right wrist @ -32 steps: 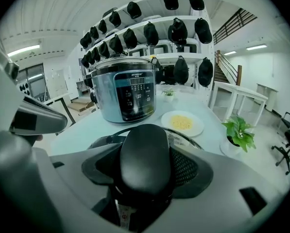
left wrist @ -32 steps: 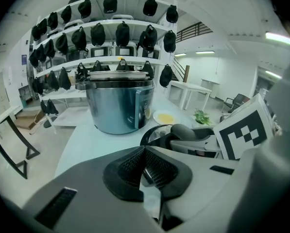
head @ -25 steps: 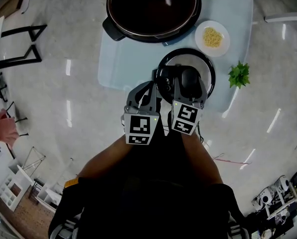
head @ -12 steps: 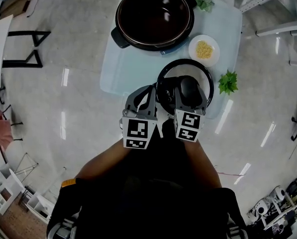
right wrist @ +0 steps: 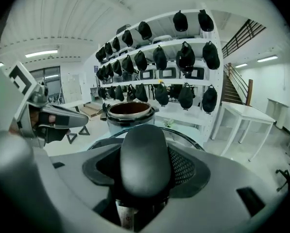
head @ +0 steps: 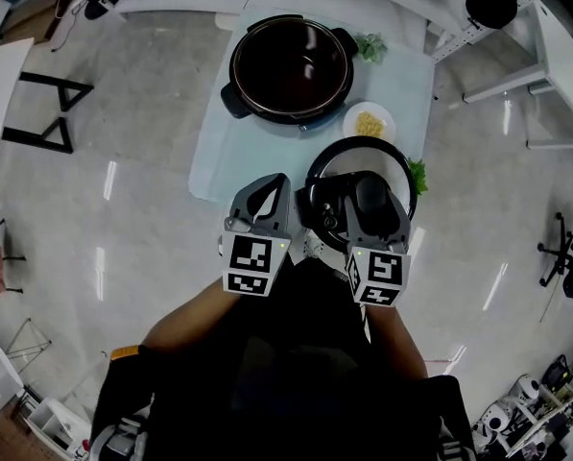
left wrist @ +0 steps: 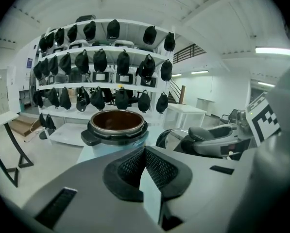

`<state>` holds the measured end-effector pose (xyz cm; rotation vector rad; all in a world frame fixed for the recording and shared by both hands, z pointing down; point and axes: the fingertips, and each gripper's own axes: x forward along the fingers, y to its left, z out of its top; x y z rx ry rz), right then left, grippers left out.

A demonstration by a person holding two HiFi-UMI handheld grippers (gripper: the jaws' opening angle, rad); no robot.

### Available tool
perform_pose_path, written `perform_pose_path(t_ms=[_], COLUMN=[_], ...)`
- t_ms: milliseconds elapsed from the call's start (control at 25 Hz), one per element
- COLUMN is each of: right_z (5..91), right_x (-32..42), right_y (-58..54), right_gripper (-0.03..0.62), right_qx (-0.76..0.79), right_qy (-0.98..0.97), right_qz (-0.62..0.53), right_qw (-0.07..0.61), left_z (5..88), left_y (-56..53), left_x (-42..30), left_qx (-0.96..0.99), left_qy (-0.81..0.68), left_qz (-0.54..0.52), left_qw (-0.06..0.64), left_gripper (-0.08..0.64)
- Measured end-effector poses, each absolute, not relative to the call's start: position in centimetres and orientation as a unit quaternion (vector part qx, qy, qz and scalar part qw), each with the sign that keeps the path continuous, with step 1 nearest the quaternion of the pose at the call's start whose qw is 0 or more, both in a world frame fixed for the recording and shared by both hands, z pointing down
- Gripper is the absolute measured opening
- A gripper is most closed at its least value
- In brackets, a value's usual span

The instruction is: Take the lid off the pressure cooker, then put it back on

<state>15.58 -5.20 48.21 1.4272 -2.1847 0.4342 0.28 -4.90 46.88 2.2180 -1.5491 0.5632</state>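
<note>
The open pressure cooker (head: 291, 68) stands lidless at the far end of the light blue table (head: 219, 152), its dark inner pot showing. My right gripper (head: 368, 200) is shut on the black handle (right wrist: 144, 159) of the round lid (head: 363, 152), holding the lid nearer to me than the cooker, over the table's near right corner. My left gripper (head: 267, 182) is just left of the lid, shut with nothing between its pads (left wrist: 157, 166). The cooker (left wrist: 116, 125) lies straight ahead in the left gripper view, and the cooker (right wrist: 130, 111) shows beyond the lid in the right gripper view.
A small white plate (head: 370, 123) of yellow food sits between cooker and lid. One green sprig (head: 369, 46) lies beside the cooker, another (head: 418, 174) peeks from under the lid's right rim. White tables (head: 555, 56) and shelves of black items (left wrist: 101, 62) stand beyond.
The lid, still held by the right gripper, now looks larger against the cooker and covers part of the plant on the right. The left gripper stays shut beside it.
</note>
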Motion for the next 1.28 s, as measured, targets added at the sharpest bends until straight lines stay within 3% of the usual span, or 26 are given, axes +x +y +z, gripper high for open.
perform_pose_path(t_ms=[600, 1280], right_z=[38.1, 39.5], right_x=[8.4, 0.5], right_y=[-11.7, -21.6], right_gripper=[0.290, 0.291], right_qx=[0.499, 0.333], right_qy=[-0.836, -0.908], right_qz=[0.085, 0.053], right_qw=[0.210, 0.249], left_z=[39.6, 39.6], left_y=[-8.4, -11.7], left_x=[-7.8, -14.3], left_qx=[0.795, 0.711], left_qy=[-0.569, -0.667], left_qz=[0.155, 0.161], left_qw=[0.139, 0.158], left_gripper=[0.008, 0.008])
